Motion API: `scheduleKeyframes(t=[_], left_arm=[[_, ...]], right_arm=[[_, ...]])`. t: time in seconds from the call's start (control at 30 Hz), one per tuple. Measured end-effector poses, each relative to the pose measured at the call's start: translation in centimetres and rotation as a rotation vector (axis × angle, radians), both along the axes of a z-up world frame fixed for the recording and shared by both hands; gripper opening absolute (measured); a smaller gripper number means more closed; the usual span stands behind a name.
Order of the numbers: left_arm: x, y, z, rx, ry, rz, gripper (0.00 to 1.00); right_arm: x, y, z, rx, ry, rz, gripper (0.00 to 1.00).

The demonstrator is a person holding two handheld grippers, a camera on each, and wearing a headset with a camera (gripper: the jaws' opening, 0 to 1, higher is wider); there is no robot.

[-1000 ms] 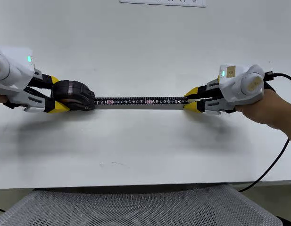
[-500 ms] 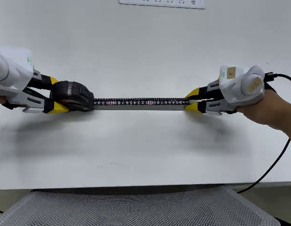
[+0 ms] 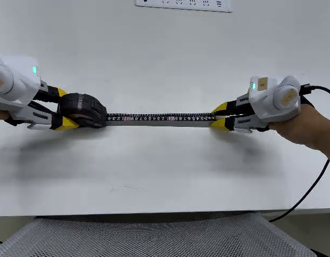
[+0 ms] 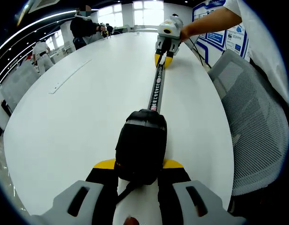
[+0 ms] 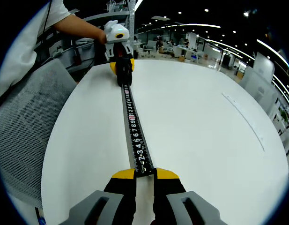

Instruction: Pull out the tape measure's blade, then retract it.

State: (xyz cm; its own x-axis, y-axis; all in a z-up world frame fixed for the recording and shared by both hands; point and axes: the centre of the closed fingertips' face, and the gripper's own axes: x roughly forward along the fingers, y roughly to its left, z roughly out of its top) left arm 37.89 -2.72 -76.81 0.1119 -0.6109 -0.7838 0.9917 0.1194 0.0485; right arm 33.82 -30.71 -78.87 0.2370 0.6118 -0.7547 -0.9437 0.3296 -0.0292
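Left gripper (image 3: 62, 108) clamps the tape measure (image 3: 83, 110) — right gripper (image 3: 220, 116) pinches the blade (image 3: 159, 117) tip, stretched flat over the table (image 3: 165, 171).

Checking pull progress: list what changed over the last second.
Right hand-held gripper edged slightly rightward, drawing the blade a touch longer. Unchanged: left hand-held gripper clamps the tape measure case, right pinches the blade tip, blade stretched over the table.

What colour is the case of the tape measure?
The tape measure case is black. The left gripper view shows it best.
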Motion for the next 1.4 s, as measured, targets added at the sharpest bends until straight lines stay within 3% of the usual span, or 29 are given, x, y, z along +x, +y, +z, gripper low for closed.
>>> scheduleKeyframes(t=[0.63,0.77,0.8,0.9,1.13,1.27,1.37,1.4], left_arm=[[0.0,0.0,0.1,0.010,-0.006,0.019,0.28],[0.1,0.0,0.1,0.008,0.003,0.031,0.30],[0.0,0.0,0.1,0.005,0.017,0.039,0.31],[0.1,0.0,0.1,0.005,0.008,0.036,0.33],[0.2,0.2,0.2,0.001,0.020,0.053,0.34],[0.1,0.3,0.5,-0.012,0.031,0.088,0.40],[0.2,0.2,1.0,-0.045,0.027,0.135,0.47],[0.2,0.2,1.0,-0.050,0.031,0.153,0.48]], right_arm=[[-0.1,0.0,-0.1,-0.037,0.003,0.005,0.12],[-0.1,0.1,0.2,-0.023,0.010,-0.011,0.16],[-0.1,0.1,0.3,-0.016,0.017,-0.014,0.16],[-0.1,0.0,0.3,-0.020,0.016,-0.016,0.16],[0.1,0.1,0.9,0.006,0.007,-0.044,0.17],[0.2,0.2,1.5,0.029,0.014,-0.090,0.24],[-0.1,0.6,1.9,0.075,0.051,-0.160,0.32],[0.0,0.5,2.0,0.080,0.036,-0.165,0.34]])
